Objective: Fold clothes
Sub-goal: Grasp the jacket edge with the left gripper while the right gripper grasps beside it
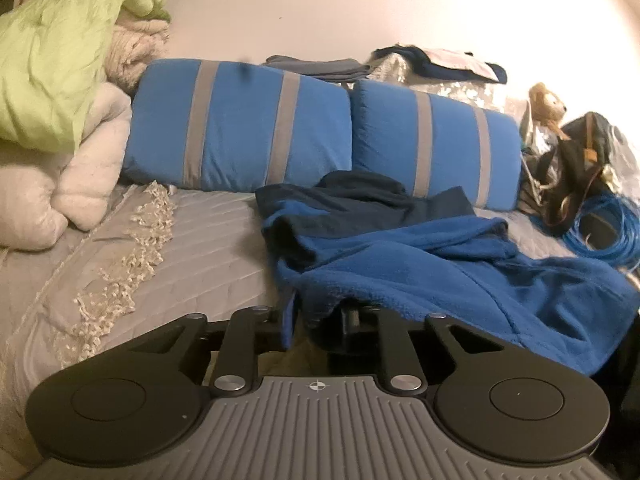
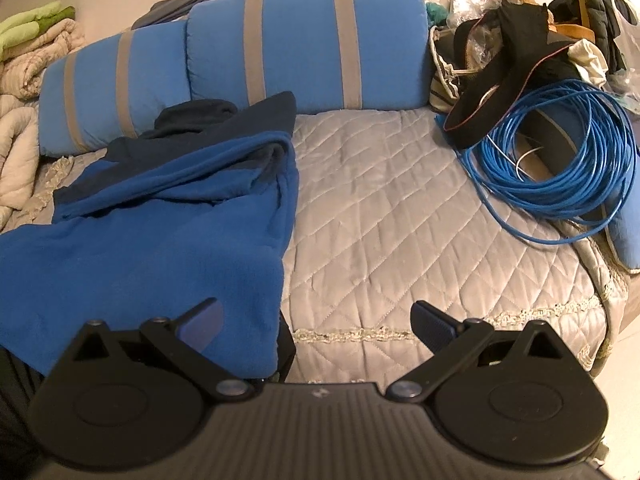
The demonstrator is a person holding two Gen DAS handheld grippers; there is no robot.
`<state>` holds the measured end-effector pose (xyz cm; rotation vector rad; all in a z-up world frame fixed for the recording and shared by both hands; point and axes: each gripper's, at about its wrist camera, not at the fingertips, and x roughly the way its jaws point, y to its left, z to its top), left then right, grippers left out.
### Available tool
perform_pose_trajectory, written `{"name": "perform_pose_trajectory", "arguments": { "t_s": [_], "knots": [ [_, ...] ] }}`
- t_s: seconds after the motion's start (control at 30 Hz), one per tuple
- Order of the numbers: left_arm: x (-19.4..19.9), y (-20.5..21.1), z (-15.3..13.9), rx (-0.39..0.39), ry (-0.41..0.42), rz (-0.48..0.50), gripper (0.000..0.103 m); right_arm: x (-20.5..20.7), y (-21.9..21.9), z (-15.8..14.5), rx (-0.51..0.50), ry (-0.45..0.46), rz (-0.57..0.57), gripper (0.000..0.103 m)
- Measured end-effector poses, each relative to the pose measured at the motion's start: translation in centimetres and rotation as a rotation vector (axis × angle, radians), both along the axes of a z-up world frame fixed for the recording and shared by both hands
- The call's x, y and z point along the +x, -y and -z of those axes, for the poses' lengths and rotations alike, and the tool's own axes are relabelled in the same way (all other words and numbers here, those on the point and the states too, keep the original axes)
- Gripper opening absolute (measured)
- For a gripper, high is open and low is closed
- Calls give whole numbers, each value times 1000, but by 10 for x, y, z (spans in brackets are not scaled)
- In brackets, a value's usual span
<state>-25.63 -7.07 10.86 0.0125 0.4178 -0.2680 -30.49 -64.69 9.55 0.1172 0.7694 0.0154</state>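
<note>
The near hem of the blue fleece garment [image 1: 460, 280] is being pinched by the left claw [image 1: 320, 320], its fingers drawn together under the cloth, while the right claw [image 2: 316, 324] is being held spread just beside the garment's right edge, nothing between its fingers. The garment is lying rumpled on the bed [image 2: 380, 208], from the near edge back to the striped pillows [image 2: 304, 44]. A matching corner is probably best taken before anything is lifted, and tension kept even.
</note>
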Motion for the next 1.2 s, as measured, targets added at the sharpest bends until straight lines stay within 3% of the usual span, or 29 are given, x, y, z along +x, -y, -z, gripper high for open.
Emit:
{"name": "perform_pose_trajectory", "arguments": {
  "t_s": [0.27, 0.43, 0.8, 1.03, 1.2],
  "knots": [
    [-3, 7, -10, 34, 29, -5, 16, -9, 5, 7, 25, 23, -3, 103],
    [-1, 8, -14, 34, 32, -6, 16, -19, 2, 10, 7, 61, -75, 103],
    [4, 10, -17, 44, 28, -28, 16, -24, -28, 46, -214, 41, -170, 103],
    [5, 8, -18, 35, 23, -31, 16, -22, -40, 54, -283, 162, -114, 103],
    [5, 7, -17, 24, 20, -36, 16, -21, -41, 51, -270, 238, -69, 101]
  ]
}}
